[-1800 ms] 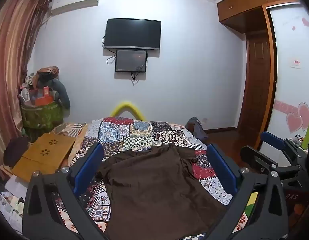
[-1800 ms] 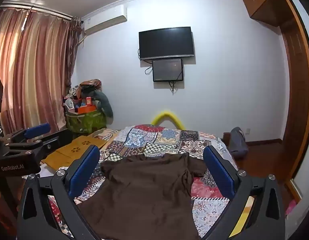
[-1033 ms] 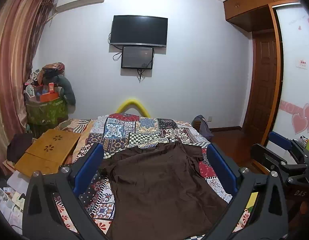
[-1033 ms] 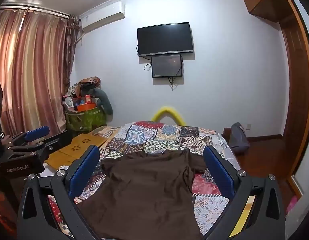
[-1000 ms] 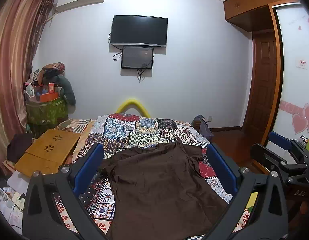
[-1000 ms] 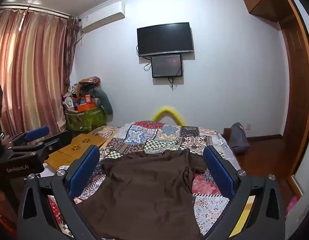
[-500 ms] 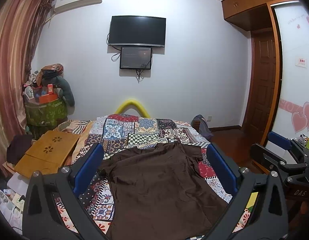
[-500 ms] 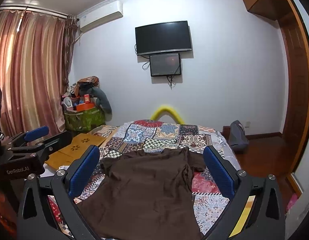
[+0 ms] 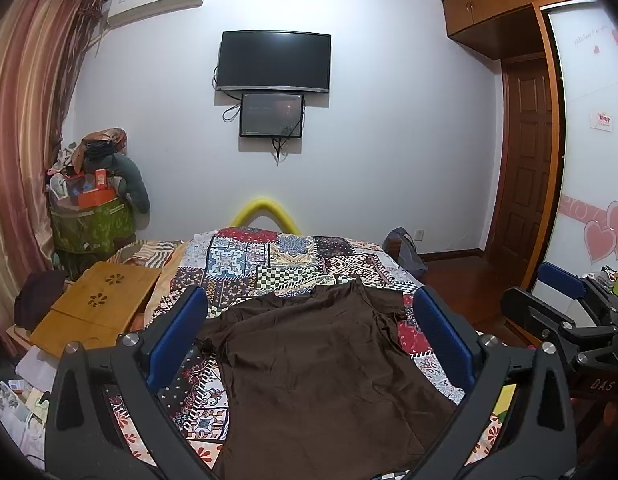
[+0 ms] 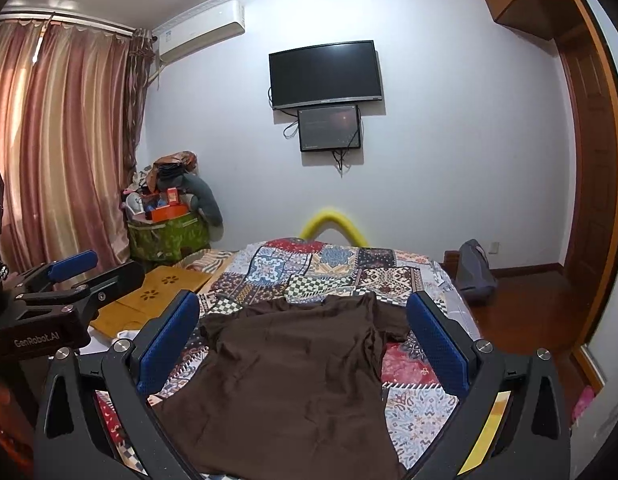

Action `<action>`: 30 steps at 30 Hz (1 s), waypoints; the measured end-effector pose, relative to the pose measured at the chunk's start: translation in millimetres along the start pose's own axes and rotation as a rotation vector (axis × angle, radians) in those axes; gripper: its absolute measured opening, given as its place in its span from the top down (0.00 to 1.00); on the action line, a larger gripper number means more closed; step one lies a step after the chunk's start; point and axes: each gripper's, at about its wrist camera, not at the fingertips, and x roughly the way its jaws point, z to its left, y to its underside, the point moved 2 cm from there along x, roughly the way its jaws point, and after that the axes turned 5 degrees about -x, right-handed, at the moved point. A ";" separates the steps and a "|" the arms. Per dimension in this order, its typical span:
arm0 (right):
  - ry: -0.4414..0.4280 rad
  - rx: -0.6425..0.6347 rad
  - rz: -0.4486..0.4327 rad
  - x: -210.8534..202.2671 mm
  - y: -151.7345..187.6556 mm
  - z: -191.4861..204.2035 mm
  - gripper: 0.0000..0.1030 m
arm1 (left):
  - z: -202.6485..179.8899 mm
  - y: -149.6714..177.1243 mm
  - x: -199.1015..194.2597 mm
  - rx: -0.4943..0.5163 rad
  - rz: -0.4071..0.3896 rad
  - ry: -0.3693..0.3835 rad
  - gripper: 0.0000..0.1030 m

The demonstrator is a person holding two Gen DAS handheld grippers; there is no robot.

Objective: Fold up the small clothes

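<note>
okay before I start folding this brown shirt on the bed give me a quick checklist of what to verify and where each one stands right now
1. Shirt lies spread on the quilt: ok.
2. Shirt lies smooth: not ok, wrinkles and a bunched sleeve on the right.
3. Left gripper open and holding nothing: ok.
4. Right gripper open and holding nothing: ok.
5. Nothing lying on the shirt: ok in what shows.
6. Near hem within view: cannot tell, it runs below both pictures.
</note>
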 end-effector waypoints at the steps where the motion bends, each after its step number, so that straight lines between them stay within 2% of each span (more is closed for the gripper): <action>1: -0.001 0.001 0.001 0.1 0.3 -0.4 0.00 | -0.2 0.0 0.9 0.000 0.001 -0.001 0.00; 30: 0.005 0.012 0.014 0.8 6.0 -4.0 0.00 | 2.2 3.4 4.4 -0.004 0.002 -0.004 0.00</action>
